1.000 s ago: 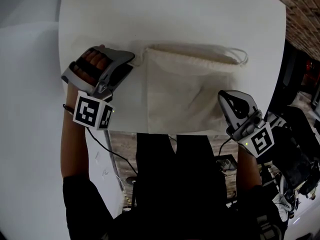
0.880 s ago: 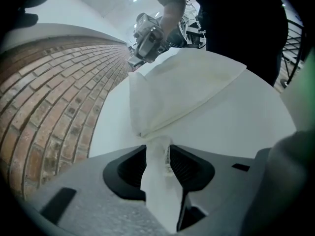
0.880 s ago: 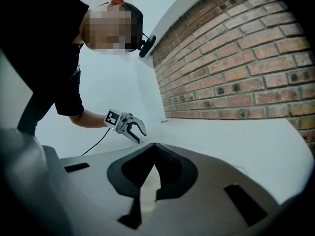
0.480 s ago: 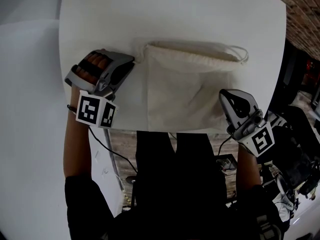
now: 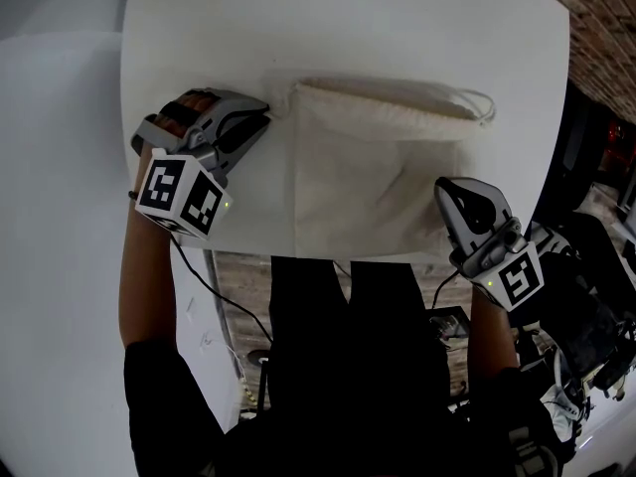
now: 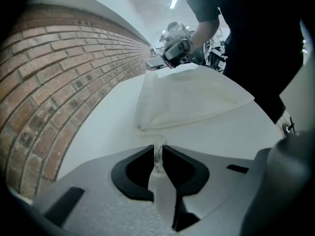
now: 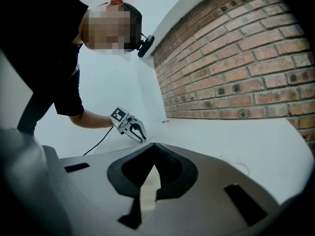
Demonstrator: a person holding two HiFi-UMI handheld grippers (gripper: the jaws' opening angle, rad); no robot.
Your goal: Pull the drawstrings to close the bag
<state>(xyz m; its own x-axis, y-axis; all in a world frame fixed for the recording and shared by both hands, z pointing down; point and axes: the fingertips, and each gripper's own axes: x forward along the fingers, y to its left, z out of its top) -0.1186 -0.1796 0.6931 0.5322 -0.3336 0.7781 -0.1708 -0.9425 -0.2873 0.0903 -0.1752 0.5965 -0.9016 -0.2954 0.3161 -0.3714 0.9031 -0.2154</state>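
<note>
One cloth bag [image 5: 368,177], one white table [image 5: 348,28], two claws: left claw [image 5: 266,117], right claw [image 5: 447,191].

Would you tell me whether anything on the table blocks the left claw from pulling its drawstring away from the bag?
Nothing visible does. The left claw, which has just been closing, is shut on the drawstring at the bag's upper-left corner, and only bare white table lies on its outward side.

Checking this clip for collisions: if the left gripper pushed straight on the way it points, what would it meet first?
The left gripper, its jaws just closed on the drawstring, would most likely run into the near corner of the cloth bag just ahead; depth is hard to judge.
</note>
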